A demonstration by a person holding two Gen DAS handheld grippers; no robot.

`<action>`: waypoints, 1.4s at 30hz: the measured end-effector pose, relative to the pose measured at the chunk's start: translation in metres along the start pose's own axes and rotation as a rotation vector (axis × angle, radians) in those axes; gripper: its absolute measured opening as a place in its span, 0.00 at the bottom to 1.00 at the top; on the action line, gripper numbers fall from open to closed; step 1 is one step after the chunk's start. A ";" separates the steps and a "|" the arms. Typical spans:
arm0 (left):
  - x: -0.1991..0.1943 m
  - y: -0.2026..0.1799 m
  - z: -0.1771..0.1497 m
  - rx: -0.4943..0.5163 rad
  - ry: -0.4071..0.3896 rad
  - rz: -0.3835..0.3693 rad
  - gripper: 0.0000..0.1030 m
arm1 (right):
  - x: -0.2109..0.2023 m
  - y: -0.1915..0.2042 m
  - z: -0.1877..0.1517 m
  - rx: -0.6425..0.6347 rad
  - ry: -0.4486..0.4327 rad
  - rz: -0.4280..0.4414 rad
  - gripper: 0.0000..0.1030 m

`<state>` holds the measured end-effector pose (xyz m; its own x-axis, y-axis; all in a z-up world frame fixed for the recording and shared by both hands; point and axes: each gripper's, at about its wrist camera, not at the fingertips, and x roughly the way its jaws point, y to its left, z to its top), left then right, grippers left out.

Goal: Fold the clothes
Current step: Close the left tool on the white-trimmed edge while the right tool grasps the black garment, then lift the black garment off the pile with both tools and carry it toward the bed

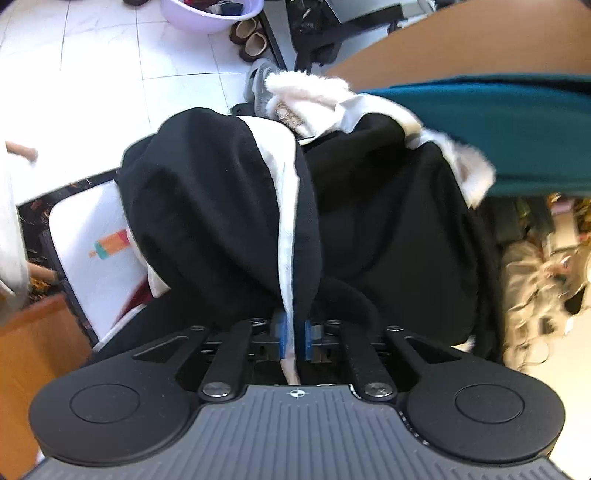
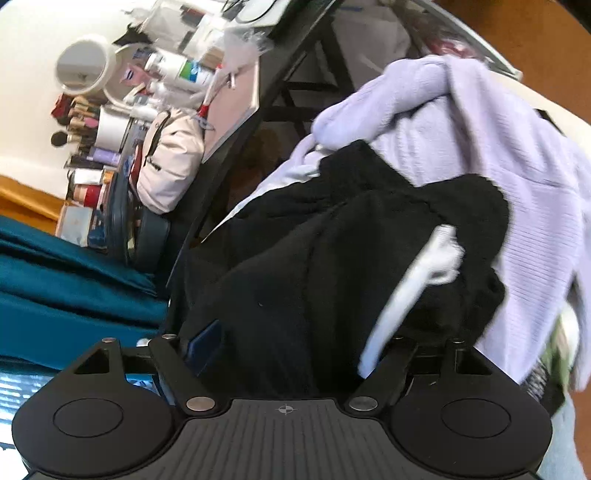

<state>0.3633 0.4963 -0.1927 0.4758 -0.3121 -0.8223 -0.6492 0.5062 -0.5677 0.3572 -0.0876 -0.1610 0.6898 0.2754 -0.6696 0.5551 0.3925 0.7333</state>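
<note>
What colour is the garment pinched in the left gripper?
Black garment with a white stripe, clearest in the left wrist view.

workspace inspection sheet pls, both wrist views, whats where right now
surface: bed or table top not clearly seen; white tiled floor below the lifted garment
job's things: black garment with white lining held up; lavender knit sweater bunched behind it
clutter: lavender basin, slippers, popsicle-print mat, round mirror, cosmetics bottles
grippers: left gripper shut on the garment's white-lined edge; right gripper buried in black fabric, its jaws apart, grip unclear
cables: nothing seen
surroundings: teal fabric; cream puffer jacket near the cosmetics
</note>
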 end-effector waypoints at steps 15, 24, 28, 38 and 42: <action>-0.064 -0.041 -0.013 0.113 -0.208 -0.126 0.04 | -0.008 0.052 0.004 -0.187 -0.009 0.067 0.06; -0.222 -0.111 -0.014 0.415 -0.594 -0.530 0.04 | -0.091 0.185 0.023 -0.317 -0.183 0.501 0.06; -0.256 -0.125 -0.028 0.450 -0.668 -0.632 0.04 | -0.145 0.252 0.036 -0.399 -0.275 0.683 0.06; -0.234 -0.147 -0.080 0.557 -0.609 -0.676 0.04 | -0.271 0.332 0.061 -0.456 -0.338 0.973 0.06; -0.231 -0.161 -0.107 0.627 -0.594 -0.718 0.04 | -0.325 0.337 0.065 -0.559 -0.380 0.916 0.06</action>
<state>0.2943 0.4012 0.0843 0.9358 -0.3459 -0.0682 0.2230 0.7305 -0.6455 0.3506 -0.1018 0.3118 0.8783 0.4135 0.2402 -0.4496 0.5431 0.7092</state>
